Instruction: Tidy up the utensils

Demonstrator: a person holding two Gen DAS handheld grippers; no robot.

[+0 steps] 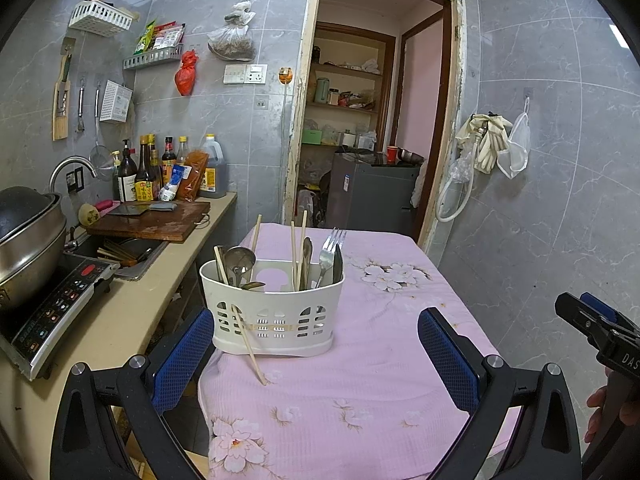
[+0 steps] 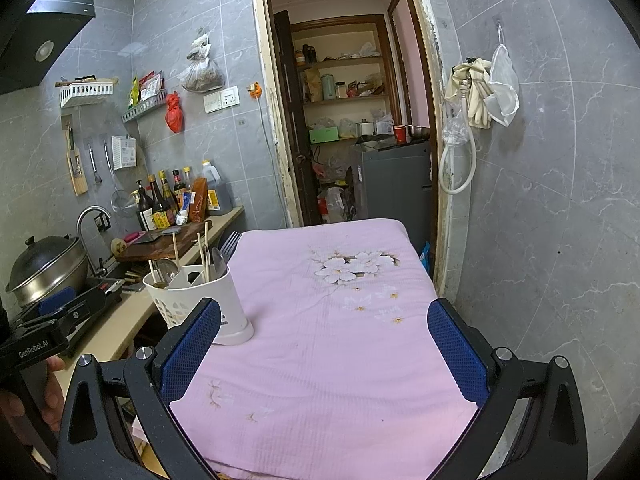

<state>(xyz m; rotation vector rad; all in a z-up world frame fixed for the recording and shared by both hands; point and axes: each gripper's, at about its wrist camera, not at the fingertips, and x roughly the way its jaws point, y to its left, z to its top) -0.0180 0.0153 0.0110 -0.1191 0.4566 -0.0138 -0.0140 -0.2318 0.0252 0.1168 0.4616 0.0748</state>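
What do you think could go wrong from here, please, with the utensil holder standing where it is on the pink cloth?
1. The white utensil holder stands close to the left edge of the cloth-covered table; a nudge from the open left gripper could tip it off.
2. One chopstick leans loose against the holder's front, its tip on the cloth; it may slide or roll away.
3. The fork and tall chopsticks stick up above the rim, so a reaching gripper could snag them.

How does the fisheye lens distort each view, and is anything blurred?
Left wrist view: the doorway frame bows outward, dark vignette fills the corners, and the utensil caddy is sharp. Right wrist view: wall tile lines curve, the same corner vignette shows, and the pink tablecloth is evenly lit and in focus.
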